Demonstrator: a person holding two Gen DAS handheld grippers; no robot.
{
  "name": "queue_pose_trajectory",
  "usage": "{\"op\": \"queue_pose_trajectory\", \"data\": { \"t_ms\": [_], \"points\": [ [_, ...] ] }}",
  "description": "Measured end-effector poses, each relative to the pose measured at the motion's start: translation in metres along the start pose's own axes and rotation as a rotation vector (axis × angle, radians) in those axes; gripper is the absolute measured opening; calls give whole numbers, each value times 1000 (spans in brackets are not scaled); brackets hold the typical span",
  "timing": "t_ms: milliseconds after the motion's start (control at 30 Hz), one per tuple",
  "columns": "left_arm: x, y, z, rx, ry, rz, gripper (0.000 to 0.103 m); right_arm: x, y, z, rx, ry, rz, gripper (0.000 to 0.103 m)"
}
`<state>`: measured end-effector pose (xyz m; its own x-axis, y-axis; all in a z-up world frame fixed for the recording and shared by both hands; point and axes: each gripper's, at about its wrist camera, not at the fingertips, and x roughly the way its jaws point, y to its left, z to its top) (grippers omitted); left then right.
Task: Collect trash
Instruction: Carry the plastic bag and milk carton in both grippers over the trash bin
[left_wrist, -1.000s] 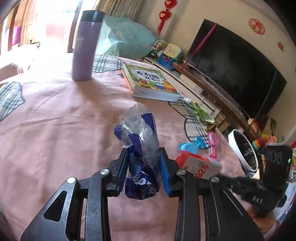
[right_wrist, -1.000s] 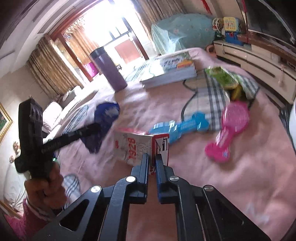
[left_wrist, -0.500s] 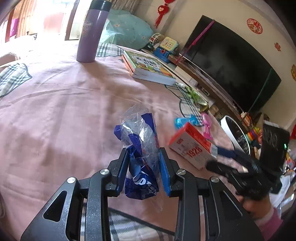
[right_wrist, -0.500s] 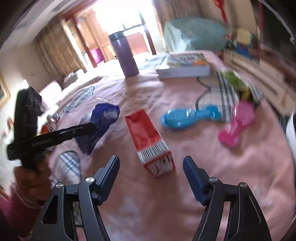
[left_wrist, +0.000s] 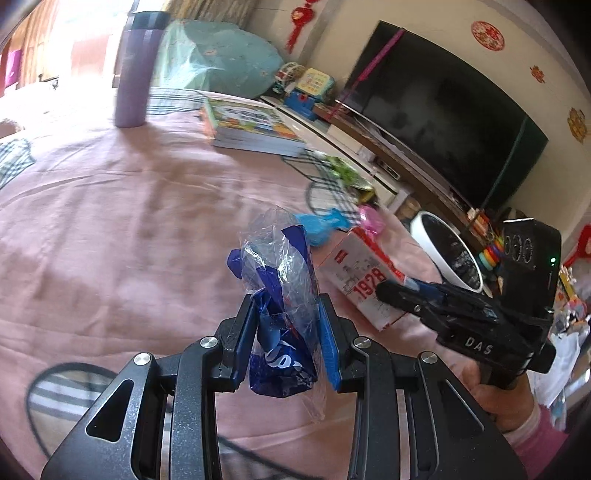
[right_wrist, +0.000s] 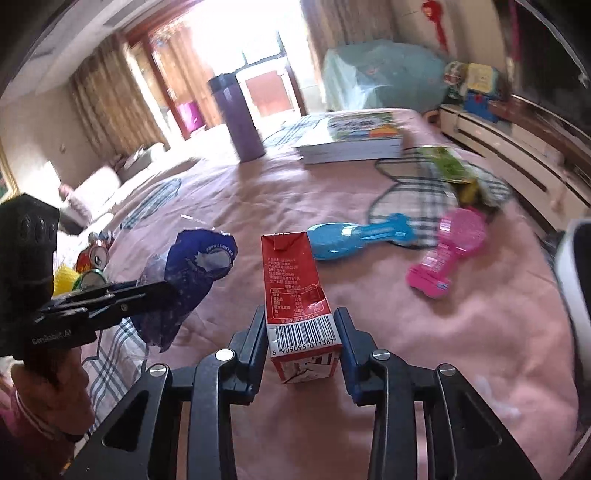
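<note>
The left gripper (left_wrist: 284, 339) was clamped on a crumpled blue-and-clear plastic snack wrapper (left_wrist: 282, 306), its blue-padded fingers pressing both sides so the wrapper hung above the pink quilted bedspread (left_wrist: 110, 221). The right gripper (right_wrist: 301, 343) had its jaws around the lower end of a red-and-white paper milk carton (right_wrist: 295, 291), the pads at or just beside its sides; whether they truly pinched it I could not tell. The carton stood tilted near the middle of the bedspread, barcode toward the camera.

Beyond the carton, toward the bedspread's right edge, lay a light blue plastic toy (right_wrist: 354, 236) and just beside it a pink plastic toy (right_wrist: 447, 251). A crumpled green snack packet (right_wrist: 450, 166) sat on a plaid patch behind them. Near the far edge stood a tall purple thermos flask (right_wrist: 240, 122), upright, with a thick colourful book (right_wrist: 354, 136) lying flat to its right. A white round bin (left_wrist: 447, 251) stood off the bedspread's right edge.
</note>
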<state>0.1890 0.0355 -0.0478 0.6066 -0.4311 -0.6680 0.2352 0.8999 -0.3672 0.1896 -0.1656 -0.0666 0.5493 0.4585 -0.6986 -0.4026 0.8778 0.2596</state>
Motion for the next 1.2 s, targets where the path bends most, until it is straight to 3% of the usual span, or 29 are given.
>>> {"op": "queue_pose_trajectory", "data": {
  "t_ms": [367, 567, 833, 1200],
  "points": [
    [34, -96, 0, 128, 41, -72, 31, -82, -77, -23, 188, -140, -99, 35],
    [52, -142, 1, 190, 61, -94, 31, -113, -119, -38, 259, -168, -156, 35],
    [72, -190, 4, 275, 88, -113, 31, -144, -157, -51, 326, -203, -215, 35],
    [95, -236, 16, 347, 96, -135, 31, -162, -181, -49, 348, -234, -262, 34]
  ]
}}
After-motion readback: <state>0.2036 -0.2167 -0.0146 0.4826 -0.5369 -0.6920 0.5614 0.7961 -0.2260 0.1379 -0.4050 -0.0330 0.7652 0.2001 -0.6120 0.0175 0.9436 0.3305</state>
